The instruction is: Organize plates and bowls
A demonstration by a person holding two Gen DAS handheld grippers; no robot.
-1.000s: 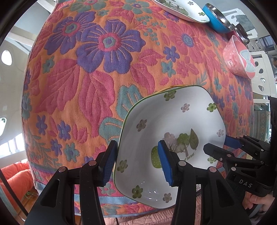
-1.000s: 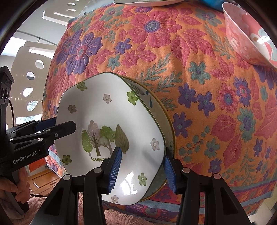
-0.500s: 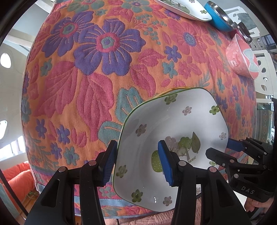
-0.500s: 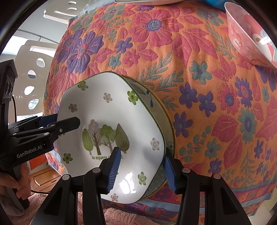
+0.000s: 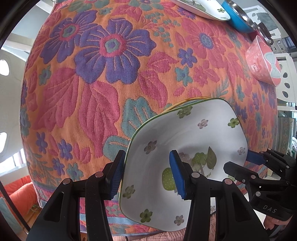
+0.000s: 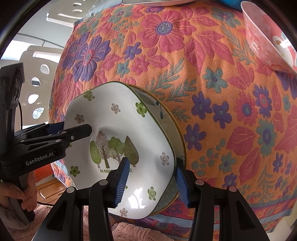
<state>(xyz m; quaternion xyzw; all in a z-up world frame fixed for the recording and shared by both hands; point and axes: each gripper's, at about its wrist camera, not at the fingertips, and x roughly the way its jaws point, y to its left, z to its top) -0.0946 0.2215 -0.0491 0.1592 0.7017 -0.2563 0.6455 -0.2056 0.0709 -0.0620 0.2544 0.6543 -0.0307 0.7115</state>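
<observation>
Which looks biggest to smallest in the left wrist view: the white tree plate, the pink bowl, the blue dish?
1. White tree plate, by far the largest; it is also nearest the camera.
2. Pink bowl.
3. Blue dish, partly cut off at the edge, so its place after the bowl is unsure.
</observation>
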